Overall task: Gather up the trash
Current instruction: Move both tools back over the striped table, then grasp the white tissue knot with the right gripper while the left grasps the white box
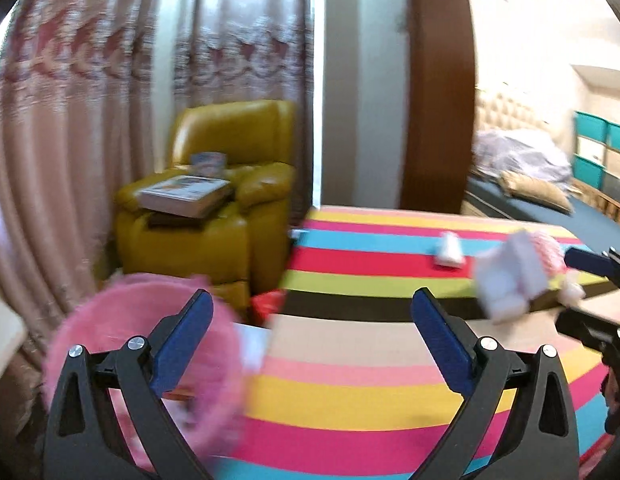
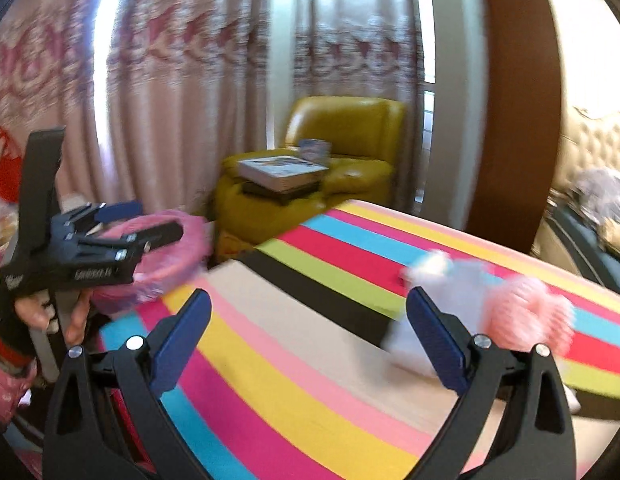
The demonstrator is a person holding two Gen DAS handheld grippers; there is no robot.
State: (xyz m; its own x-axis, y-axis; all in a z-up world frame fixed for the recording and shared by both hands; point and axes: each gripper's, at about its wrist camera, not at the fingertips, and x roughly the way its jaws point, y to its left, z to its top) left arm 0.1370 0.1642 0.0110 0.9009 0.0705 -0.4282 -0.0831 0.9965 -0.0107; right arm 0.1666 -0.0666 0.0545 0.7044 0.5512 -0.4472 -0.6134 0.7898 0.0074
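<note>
Both grippers are hanging over a table (image 1: 350, 364) covered in a smooth cloth of broad bright stripes: yellow, pink, red, blue, lime, black and beige. The left gripper (image 1: 312, 334), black plastic with flat blue pads, is holding its jaws spread wide with nothing between them. Just beyond its left finger, a round pink bin (image 1: 121, 320) with a frilly, crinkled pink liner is sitting at the table's edge. The right gripper (image 2: 307, 332), of the same make, is likewise showing jaws spread wide and empty. The trash, a blurred crumpled white paper wad (image 2: 450, 276) beside a fluffy pink ball (image 2: 526, 316), is lying on the striped cloth just past the right gripper's right finger, well apart from the bin. A small white oblong piece (image 1: 450, 248) is resting farther back on the red stripe. Behind the table, a glossy mustard-yellow leather armchair (image 1: 229, 184) is carrying a thick book (image 1: 185, 194) before pleated pink satin curtains (image 1: 89, 120).
</note>
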